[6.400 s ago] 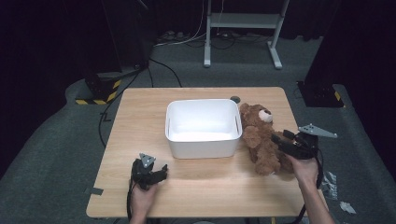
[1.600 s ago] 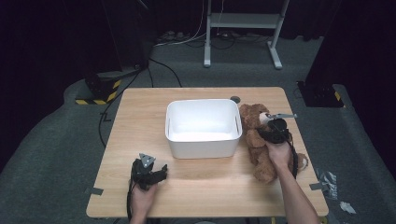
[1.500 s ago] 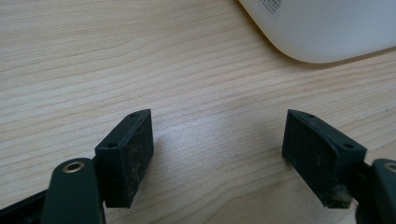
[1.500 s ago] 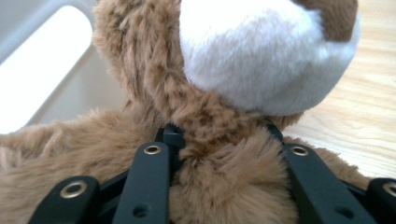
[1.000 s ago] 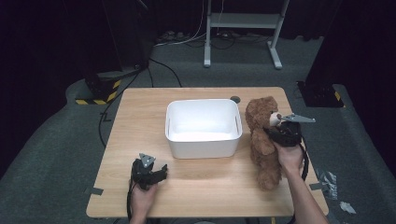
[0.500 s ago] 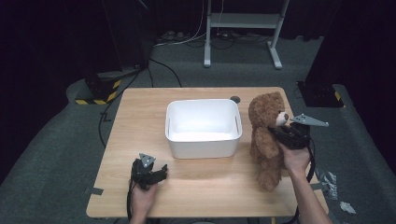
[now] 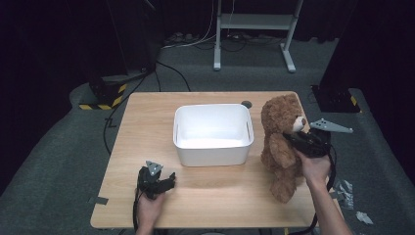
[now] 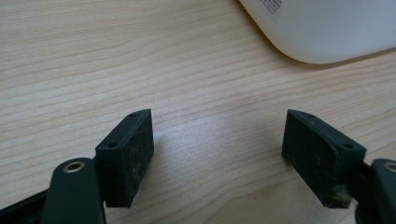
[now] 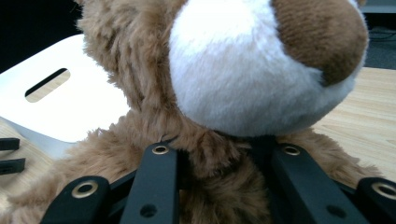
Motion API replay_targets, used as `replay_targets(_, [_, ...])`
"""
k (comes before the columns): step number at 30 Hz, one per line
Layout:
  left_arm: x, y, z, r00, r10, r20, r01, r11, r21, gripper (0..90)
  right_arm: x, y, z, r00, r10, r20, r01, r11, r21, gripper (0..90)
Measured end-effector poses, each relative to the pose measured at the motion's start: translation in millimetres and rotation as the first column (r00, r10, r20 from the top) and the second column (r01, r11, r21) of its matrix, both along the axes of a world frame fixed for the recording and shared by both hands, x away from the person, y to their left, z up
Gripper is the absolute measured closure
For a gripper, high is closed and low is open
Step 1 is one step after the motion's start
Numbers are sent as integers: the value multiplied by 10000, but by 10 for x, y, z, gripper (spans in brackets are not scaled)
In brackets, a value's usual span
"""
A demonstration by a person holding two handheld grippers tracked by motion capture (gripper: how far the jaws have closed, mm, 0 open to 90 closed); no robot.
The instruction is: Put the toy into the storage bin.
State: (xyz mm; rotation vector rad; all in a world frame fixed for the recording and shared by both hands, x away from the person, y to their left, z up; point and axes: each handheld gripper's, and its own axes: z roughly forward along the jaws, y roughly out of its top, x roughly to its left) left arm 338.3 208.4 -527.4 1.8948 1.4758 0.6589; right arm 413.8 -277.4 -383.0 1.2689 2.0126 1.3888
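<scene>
A brown teddy bear hangs upright at the right of the wooden table, lifted beside a white tub. My right gripper is shut on the bear at its neck, under the white muzzle; both black jaws press into the fur in the right gripper view. The bear's legs trail down toward the table. My left gripper rests low on the table near the front left, open, with bare wood between its pads. A corner of the tub shows ahead of it.
The tub stands empty at the table's middle. A small dark round mark sits on the table behind it. Cables and a yellow-black striped block lie on the grey floor at the left; a metal stand is behind.
The right gripper has closed on the bear and raised it from lying on the table to hanging upright, moving slightly right. The left gripper has not moved.
</scene>
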Motion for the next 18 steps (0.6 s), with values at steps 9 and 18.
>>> replay_targets(9, [0, 1, 0, 10000, 5, 2, -5, 10000, -14, 251, -60, -28, 87, 9999, 152, 30, -153, 9997, 213, 714])
replay_targets(18, [0, 1, 0, 10000, 0, 3, 0, 10000, -9, 250, -89, -58, 153, 9996, 244, 106, -248, 9990, 375, 712])
